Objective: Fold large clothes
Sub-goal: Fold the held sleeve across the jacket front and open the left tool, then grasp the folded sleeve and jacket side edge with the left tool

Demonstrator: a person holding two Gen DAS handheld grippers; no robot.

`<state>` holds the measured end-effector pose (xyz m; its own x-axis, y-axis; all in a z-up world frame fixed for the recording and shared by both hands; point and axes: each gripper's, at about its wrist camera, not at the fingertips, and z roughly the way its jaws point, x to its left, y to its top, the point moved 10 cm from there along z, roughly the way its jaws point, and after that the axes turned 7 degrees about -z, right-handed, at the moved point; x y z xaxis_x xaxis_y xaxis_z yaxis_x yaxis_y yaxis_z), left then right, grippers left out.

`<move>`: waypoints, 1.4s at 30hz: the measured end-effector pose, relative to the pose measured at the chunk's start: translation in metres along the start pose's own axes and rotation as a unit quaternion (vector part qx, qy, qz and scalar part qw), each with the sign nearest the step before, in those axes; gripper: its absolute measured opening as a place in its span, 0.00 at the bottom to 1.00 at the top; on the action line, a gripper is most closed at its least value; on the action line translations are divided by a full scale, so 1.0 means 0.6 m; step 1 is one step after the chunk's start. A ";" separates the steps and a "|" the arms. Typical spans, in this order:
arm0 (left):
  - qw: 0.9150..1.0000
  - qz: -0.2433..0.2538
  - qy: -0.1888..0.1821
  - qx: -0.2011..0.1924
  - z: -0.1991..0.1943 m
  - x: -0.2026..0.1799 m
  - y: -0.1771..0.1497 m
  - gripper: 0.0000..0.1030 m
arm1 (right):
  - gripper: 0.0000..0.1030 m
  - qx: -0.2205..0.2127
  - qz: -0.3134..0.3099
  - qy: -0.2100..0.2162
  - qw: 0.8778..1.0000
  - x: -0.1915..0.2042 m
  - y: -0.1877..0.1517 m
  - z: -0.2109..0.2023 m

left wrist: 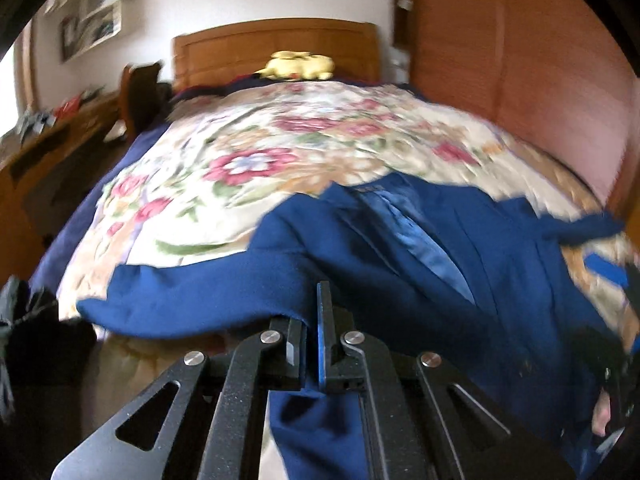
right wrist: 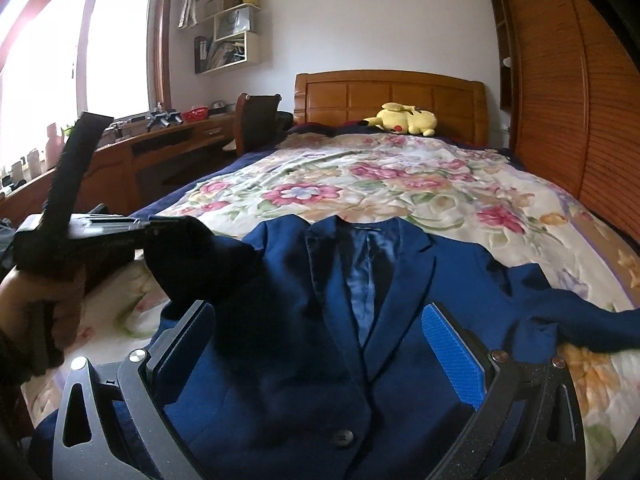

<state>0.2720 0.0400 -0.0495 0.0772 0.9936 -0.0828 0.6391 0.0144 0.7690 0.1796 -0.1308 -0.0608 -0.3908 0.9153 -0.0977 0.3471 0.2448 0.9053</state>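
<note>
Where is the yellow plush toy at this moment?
The yellow plush toy lies at the far end of the bed against the wooden headboard, beyond the floral bedspread and the blue jacket, slightly right of centre in the right wrist view.

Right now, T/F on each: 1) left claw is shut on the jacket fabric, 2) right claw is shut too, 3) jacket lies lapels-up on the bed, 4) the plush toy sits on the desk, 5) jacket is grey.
1) The left claw is shut on the dark blue suit jacket: true; blue cloth hangs between its pads.
2) The right claw is shut: false; its jaws stand wide apart over the jacket front, gripping nothing.
3) The jacket lies lapels-up on the floral bedspread: true.
4) The yellow plush toy sits on the desk: false; it lies at the wooden headboard end of the bed.
5) The jacket is grey: false; it is dark blue.
</note>
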 end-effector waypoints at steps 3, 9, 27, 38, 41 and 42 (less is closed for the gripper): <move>1.000 0.019 -0.008 0.010 0.001 -0.030 -0.015 0.03 | 1.00 0.003 -0.001 0.001 1.000 0.008 0.002 0.002; 0.999 0.029 -0.034 0.015 -0.010 -0.073 -0.040 0.03 | 1.00 -0.005 0.003 -0.001 1.000 -0.009 0.013 -0.010; 0.999 -0.035 -0.020 -0.016 -0.099 0.024 -0.095 0.55 | 1.00 -0.002 0.014 -0.015 1.000 -0.034 0.008 -0.010; 0.994 -0.086 0.070 -0.019 -0.052 0.161 -0.081 0.72 | 1.00 0.003 0.003 -0.011 1.000 -0.037 0.006 -0.007; 0.991 -0.092 0.095 0.003 -0.011 0.186 -0.087 0.72 | 1.00 0.005 -0.003 -0.013 1.000 -0.035 0.003 -0.004; 0.990 -0.094 0.101 0.010 0.001 0.191 -0.089 0.72 | 1.00 0.006 -0.005 -0.013 1.000 -0.034 0.002 -0.004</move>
<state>0.2469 0.1532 -0.1003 -0.1984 0.9757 -0.0928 0.6430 0.2010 0.7390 0.1859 -0.1498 -0.0570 -0.3714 0.9209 -0.1180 0.3527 0.2576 0.8996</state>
